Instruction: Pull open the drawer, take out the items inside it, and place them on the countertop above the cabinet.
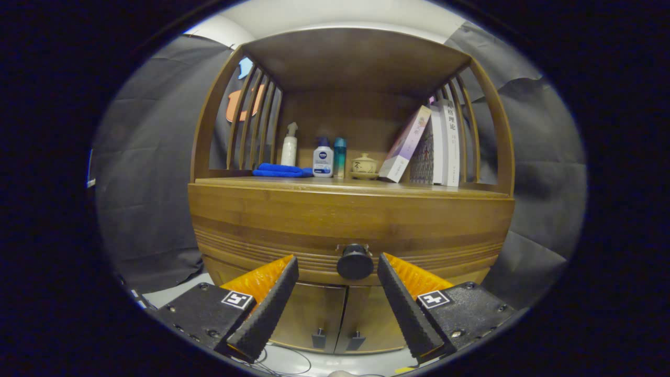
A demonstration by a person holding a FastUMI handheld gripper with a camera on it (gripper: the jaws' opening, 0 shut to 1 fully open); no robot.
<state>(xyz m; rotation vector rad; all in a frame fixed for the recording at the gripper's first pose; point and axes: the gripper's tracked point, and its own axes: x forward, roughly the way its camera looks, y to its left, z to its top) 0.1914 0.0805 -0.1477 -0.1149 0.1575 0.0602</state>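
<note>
A wooden cabinet faces me, with its drawer front (350,222) closed and flush. The drawer's dark round knob (355,262) sits just ahead of my fingertips, level with them and centred in the gap. My gripper (337,263) is open, one finger on each side of the knob, neither touching it. Above the drawer runs the countertop (345,184), a shelf bay under a wooden roof. What lies inside the drawer is hidden.
On the countertop stand a folded blue cloth (280,170), a white spray bottle (289,145), a white lotion bottle (323,158), a teal tube (339,157), a small lidded pot (364,166) and leaning books (434,144). Two lower cabinet doors (335,314) are closed below the drawer.
</note>
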